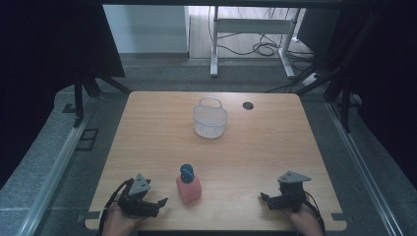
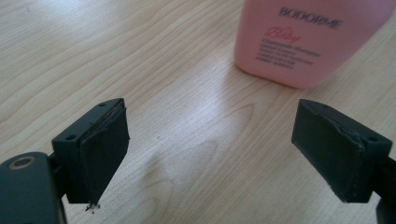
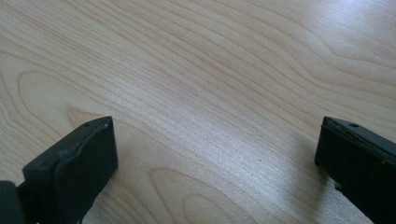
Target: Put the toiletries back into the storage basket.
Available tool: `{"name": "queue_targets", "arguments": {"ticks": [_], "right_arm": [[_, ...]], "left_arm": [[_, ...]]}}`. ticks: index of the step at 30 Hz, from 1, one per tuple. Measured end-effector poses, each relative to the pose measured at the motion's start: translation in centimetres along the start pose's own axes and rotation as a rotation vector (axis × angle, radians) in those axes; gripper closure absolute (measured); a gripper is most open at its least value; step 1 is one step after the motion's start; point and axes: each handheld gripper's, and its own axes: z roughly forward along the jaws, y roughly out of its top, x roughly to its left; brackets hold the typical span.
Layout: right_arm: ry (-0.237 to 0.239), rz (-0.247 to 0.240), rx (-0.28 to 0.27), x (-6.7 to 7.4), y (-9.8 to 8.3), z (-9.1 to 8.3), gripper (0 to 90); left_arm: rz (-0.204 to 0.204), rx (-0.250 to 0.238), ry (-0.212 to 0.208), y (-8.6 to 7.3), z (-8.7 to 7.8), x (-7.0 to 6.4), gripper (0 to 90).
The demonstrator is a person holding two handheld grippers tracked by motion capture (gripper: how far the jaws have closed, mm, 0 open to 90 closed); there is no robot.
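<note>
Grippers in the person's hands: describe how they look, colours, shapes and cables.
Both the left gripper and the right gripper are black, blocky tools, each topped by a grey three-cornered plate. A black cable trails from each back toward the hand. Up close, each has two thick rectangular black jaws faced with dark flat pads, with small screw holes along the outer edges.

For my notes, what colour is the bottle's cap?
Blue cap on the pink bottle, clearest in the high view.

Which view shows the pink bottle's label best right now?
The left gripper view: the pink bottle stands close ahead of the open jaws, with its printed label readable. The high view shows the whole bottle with its blue cap, between the two grippers, but the label is too small to read there.
</note>
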Motion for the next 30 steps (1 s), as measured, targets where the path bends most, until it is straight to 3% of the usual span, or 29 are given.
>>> {"name": "queue_targets", "arguments": {"ticks": [4, 16, 30], "right_arm": [[0.0, 0.0, 0.0, 0.0, 0.0, 0.0, 0.0], [0.0, 0.0, 0.0, 0.0, 0.0, 0.0, 0.0], [0.0, 0.0, 0.0, 0.0, 0.0, 0.0, 0.0]], "left_arm": [[-0.015, -0.021, -0.021, 0.3, -0.3, -0.1, 12.0], [-0.002, -0.048, -0.041, 1.3, -1.3, -0.8, 12.8], [0.003, -0.104, -0.123, 2.9, -2.2, -1.3, 19.4]]}}
